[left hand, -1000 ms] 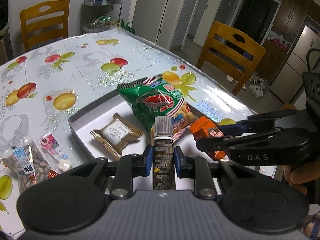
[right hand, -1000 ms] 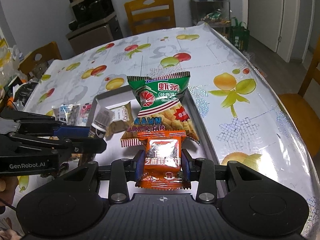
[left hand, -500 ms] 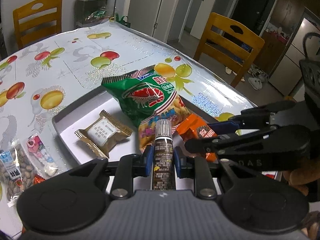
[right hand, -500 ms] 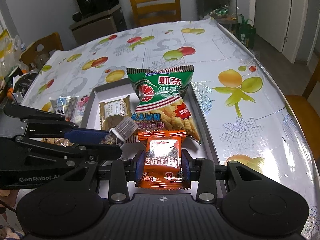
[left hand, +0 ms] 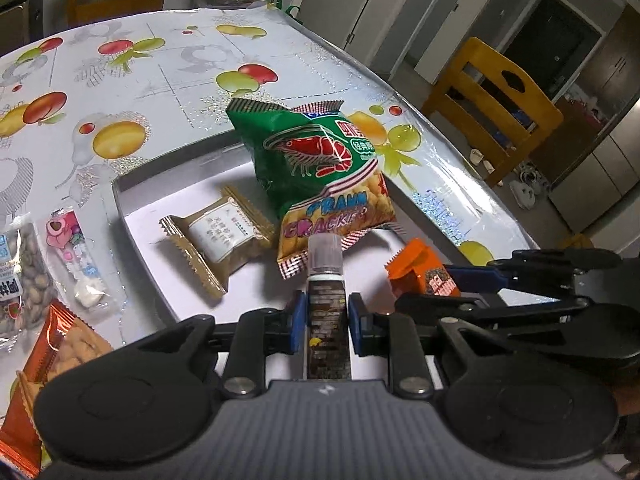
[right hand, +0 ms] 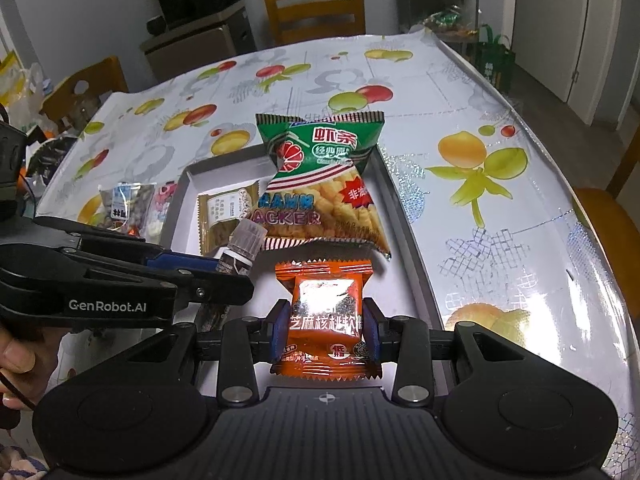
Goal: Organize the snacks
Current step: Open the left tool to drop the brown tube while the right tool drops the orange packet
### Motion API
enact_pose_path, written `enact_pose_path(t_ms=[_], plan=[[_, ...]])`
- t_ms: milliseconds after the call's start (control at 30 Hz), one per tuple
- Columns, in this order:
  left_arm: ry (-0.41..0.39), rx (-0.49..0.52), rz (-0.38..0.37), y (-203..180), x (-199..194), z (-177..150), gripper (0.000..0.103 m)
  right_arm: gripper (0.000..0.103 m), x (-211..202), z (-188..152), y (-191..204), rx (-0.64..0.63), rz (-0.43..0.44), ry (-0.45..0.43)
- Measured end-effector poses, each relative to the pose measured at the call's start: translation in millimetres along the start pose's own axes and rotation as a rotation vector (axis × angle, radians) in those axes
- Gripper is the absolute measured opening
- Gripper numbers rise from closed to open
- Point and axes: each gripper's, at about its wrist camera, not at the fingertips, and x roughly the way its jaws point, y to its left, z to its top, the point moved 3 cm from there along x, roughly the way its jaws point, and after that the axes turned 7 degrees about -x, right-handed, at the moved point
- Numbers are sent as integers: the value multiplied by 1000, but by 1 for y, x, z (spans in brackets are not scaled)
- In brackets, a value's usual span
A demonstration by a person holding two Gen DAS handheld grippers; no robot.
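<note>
left wrist: left gripper (left hand: 327, 326) clamps tube (left hand: 326, 280); right gripper (right hand: 325, 330) grips packet (right hand: 326, 312). lay both flat by tray's (left hand: 132, 196) near edge.

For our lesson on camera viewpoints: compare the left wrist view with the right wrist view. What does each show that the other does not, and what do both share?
Only the left wrist view shows the orange peanut packet at the table's near left, and the left gripper shut on the dark tube from behind.

Only the right wrist view shows the whole face of the orange packet held in the right gripper, and a hand at the left edge.

Both show the tray, the green prawn cracker bag and the gold biscuit pack.
</note>
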Motion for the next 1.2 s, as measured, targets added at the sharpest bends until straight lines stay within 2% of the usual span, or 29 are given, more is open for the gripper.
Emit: enact_pose_path(t_ms=[433,667,833,1200], plan=[[-33,18,7,2,-14,-2,19,40,1,1,6,-8,-10,1],[-43,1,12,8,-24,-7,19,40,8,-4,9,-12,-18,32],[-55,-11,17,14,-33,-10,19,48,10,-7,13,-28,-32,39],[-96,-41,41,30,-53,-13,19,53,-2,4,27,-52,-39,-15]])
